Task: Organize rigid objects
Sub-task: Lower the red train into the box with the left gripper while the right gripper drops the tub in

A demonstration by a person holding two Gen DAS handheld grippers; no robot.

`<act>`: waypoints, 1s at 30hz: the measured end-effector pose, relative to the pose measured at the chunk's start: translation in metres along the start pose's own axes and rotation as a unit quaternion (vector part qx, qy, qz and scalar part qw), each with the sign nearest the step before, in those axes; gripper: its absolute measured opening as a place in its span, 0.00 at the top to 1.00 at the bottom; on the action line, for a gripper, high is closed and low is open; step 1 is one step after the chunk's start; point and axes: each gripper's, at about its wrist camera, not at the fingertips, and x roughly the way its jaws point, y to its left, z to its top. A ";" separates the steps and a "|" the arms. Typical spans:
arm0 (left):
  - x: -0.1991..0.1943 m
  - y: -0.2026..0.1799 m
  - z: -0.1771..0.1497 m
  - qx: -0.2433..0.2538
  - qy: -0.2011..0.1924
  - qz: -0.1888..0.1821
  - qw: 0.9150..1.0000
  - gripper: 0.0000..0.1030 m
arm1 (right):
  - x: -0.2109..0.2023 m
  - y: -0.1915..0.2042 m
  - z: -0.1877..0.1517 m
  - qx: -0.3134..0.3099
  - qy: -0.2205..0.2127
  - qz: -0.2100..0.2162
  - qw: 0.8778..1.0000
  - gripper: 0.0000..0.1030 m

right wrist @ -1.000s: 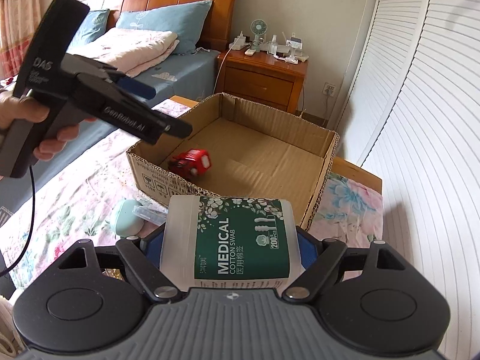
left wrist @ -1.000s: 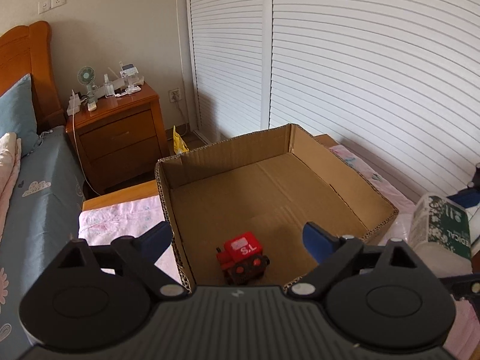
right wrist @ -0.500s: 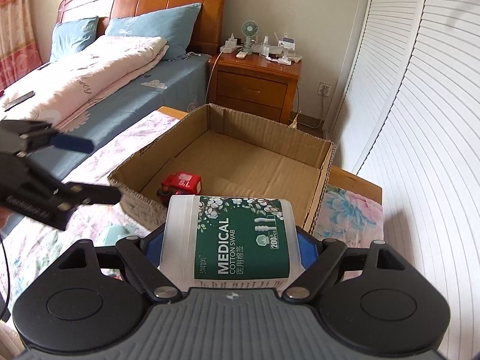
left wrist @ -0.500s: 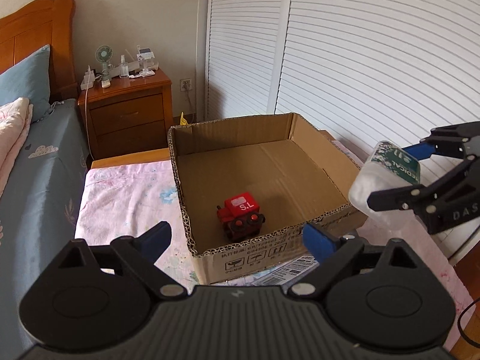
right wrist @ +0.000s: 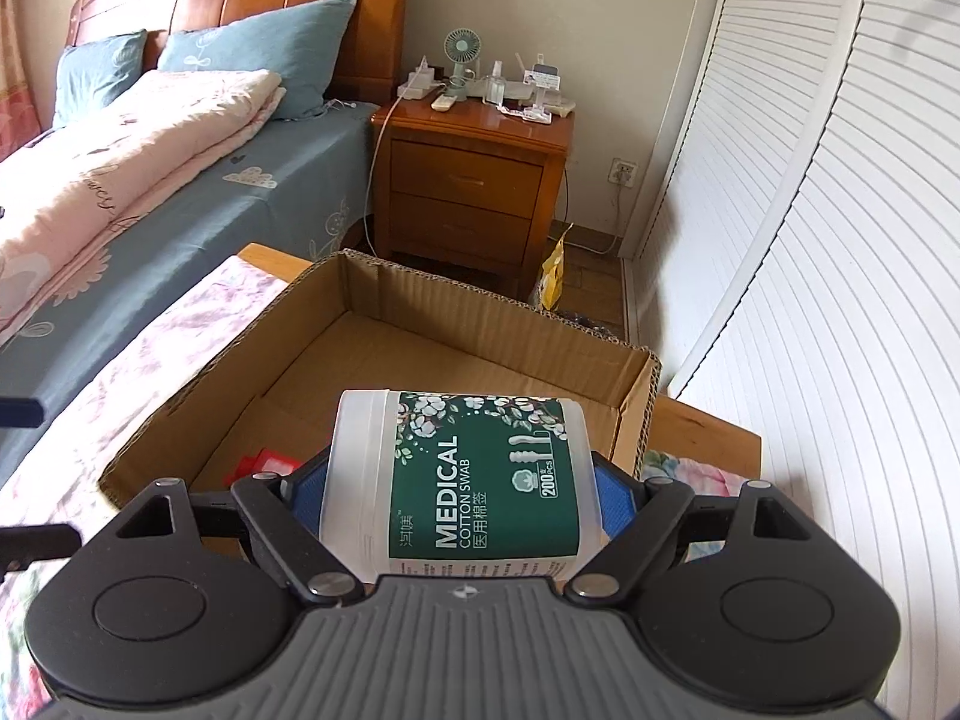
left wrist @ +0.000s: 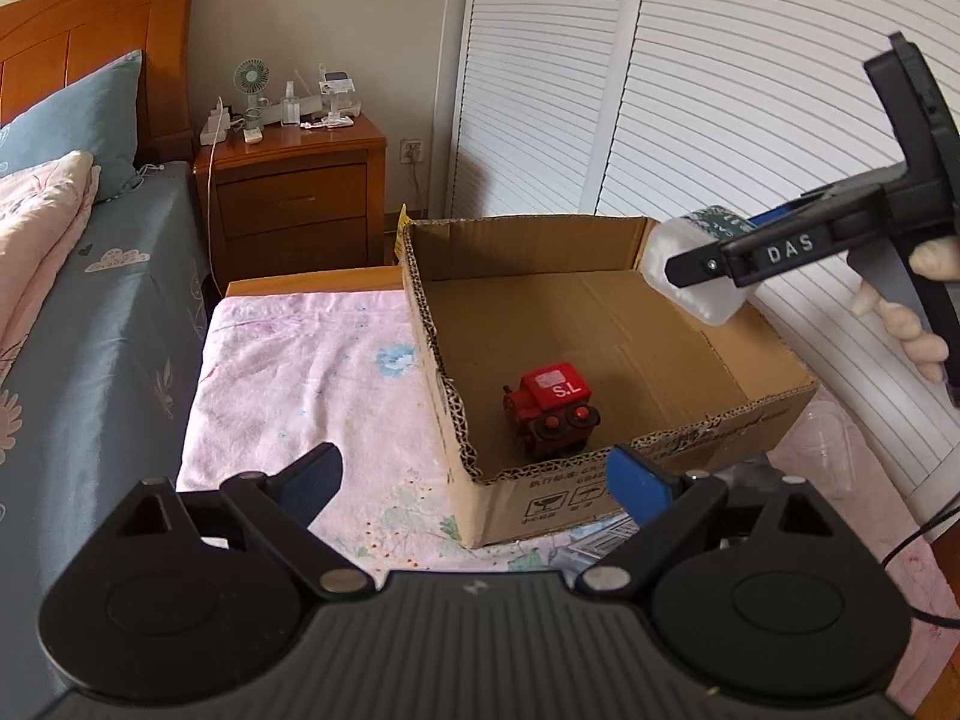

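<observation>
An open cardboard box point(left wrist: 600, 504) stands on a table with a pink floral cloth point(left wrist: 300, 372). A red toy train point(left wrist: 552, 408) lies inside, near the front left corner; it also shows in the right wrist view point(right wrist: 264, 463). My right gripper point(right wrist: 459, 495) is shut on a white cotton swab tub point(right wrist: 462, 480) with a green label and holds it above the box's point(right wrist: 420, 312) near right part. In the left wrist view the tub point(left wrist: 696, 276) hangs over the box's far right side. My left gripper point(left wrist: 474, 483) is open and empty, in front of the box.
A bed with blue sheet point(left wrist: 90, 324) and pink quilt lies to the left. A wooden nightstand point(left wrist: 294, 204) with a small fan stands behind the table. White louvred doors point(left wrist: 720, 90) run along the right. A clear plastic cup point(left wrist: 831, 444) lies right of the box.
My right gripper has carried the tub forward, over the box. My left gripper has drawn back and away from the box, still open.
</observation>
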 end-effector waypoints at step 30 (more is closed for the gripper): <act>-0.012 -0.013 -0.020 0.012 0.021 0.009 1.000 0.03 | -0.068 0.016 -0.052 0.033 -0.064 -0.004 0.997 0.00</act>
